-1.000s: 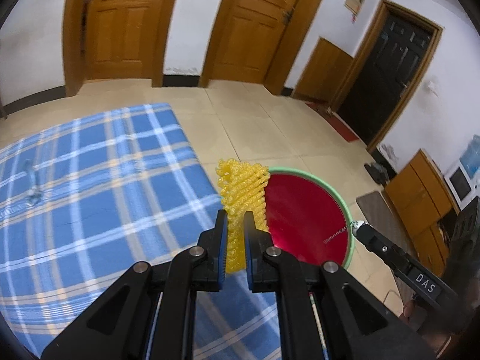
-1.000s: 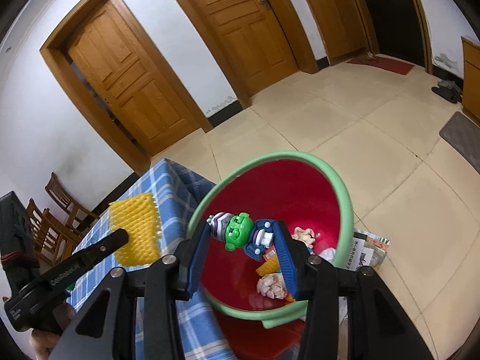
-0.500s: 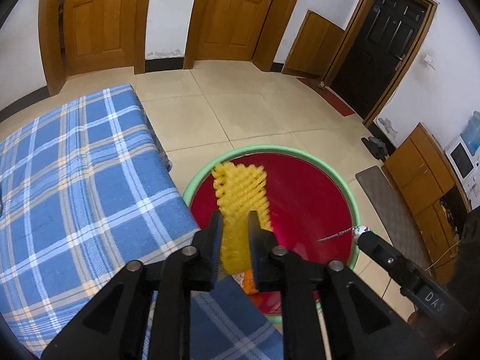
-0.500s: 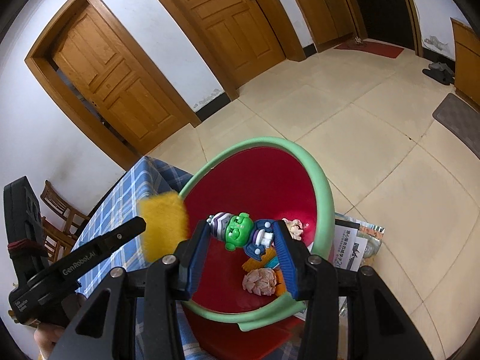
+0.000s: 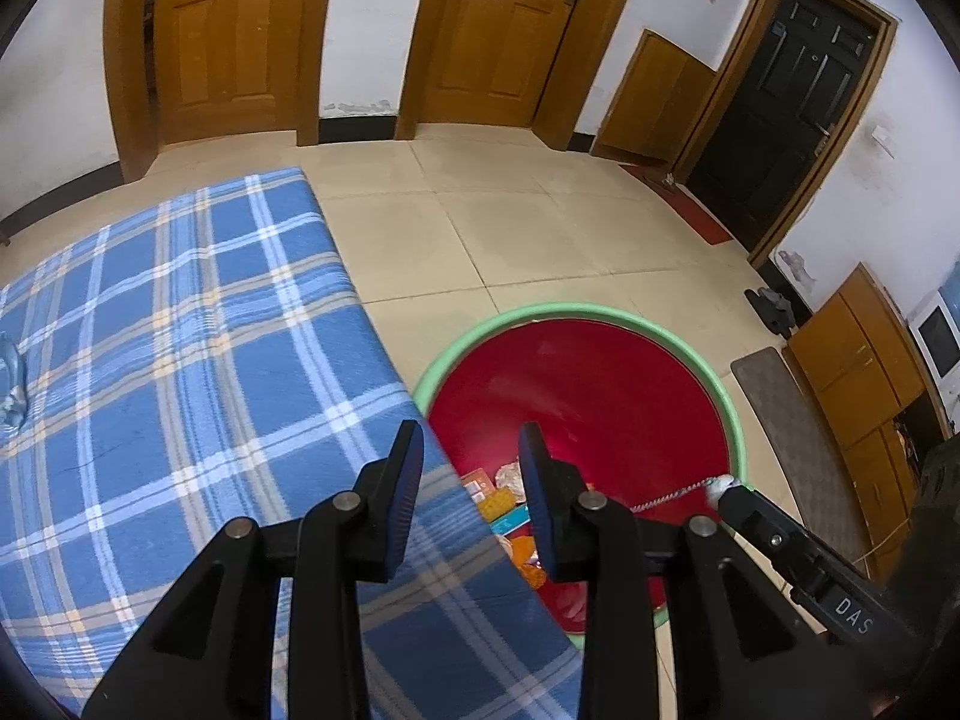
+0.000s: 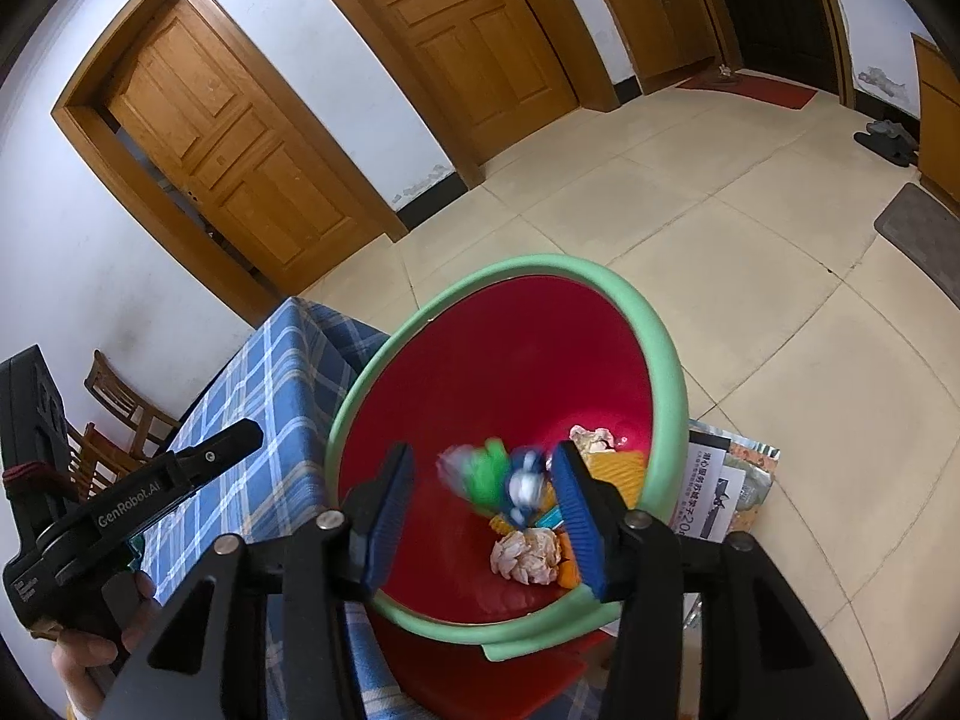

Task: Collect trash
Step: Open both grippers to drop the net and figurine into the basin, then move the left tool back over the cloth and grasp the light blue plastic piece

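The red bin with a green rim stands on the floor against the table edge. My left gripper hangs over its near rim, jaws opening, with nothing between them. My right gripper is over the bin mouth, jaws opening. A green and purple toy is blurred between them, free of the left pad and dropping. A yellow foam net and crumpled paper lie at the bin's bottom among other scraps.
A blue plaid cloth covers the table left of the bin, with a small clear item at its far left. Printed papers lie on the tiled floor beside the bin. Wooden chairs stand behind the table.
The left jaws parted and the yellow foam net fell into the bin. The right jaws widened and the toy slipped loose. Both grippers sank toward the bin.
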A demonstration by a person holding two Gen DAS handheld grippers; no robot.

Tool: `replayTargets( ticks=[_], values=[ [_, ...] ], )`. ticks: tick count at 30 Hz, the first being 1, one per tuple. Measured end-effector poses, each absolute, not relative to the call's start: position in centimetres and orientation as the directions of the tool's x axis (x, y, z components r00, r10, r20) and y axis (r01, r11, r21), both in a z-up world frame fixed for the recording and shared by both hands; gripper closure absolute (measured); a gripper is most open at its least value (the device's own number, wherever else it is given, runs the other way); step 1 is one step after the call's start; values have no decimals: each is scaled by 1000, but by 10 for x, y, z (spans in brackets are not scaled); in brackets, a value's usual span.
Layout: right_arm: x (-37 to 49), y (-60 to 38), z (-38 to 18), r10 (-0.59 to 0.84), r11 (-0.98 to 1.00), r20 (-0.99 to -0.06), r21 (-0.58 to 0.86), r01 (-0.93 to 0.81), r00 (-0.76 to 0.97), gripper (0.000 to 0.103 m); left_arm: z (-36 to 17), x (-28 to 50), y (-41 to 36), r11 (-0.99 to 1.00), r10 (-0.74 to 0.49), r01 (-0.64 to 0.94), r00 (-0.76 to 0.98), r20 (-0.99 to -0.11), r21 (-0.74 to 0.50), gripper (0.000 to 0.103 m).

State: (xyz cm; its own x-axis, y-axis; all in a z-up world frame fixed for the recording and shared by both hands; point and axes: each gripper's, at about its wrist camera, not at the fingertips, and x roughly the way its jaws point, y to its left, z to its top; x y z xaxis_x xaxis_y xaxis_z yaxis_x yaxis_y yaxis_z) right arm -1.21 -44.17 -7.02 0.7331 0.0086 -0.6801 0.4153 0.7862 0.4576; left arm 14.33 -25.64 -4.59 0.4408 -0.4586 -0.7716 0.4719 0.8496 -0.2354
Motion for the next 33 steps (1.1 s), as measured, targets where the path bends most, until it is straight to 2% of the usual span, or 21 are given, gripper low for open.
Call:
replayTargets(
  ticks=[19, 33],
  values=[
    [-5, -420, -62, 6, 814, -686, 426, 395, 728, 35, -31, 160, -189, 912, -378, 359, 542, -751, -201, 70],
    [2, -409, -61, -8, 827, -707, 393, 402, 707, 32, -47, 199, -103, 979, -201, 158, 608, -768, -131, 70]
  ],
)
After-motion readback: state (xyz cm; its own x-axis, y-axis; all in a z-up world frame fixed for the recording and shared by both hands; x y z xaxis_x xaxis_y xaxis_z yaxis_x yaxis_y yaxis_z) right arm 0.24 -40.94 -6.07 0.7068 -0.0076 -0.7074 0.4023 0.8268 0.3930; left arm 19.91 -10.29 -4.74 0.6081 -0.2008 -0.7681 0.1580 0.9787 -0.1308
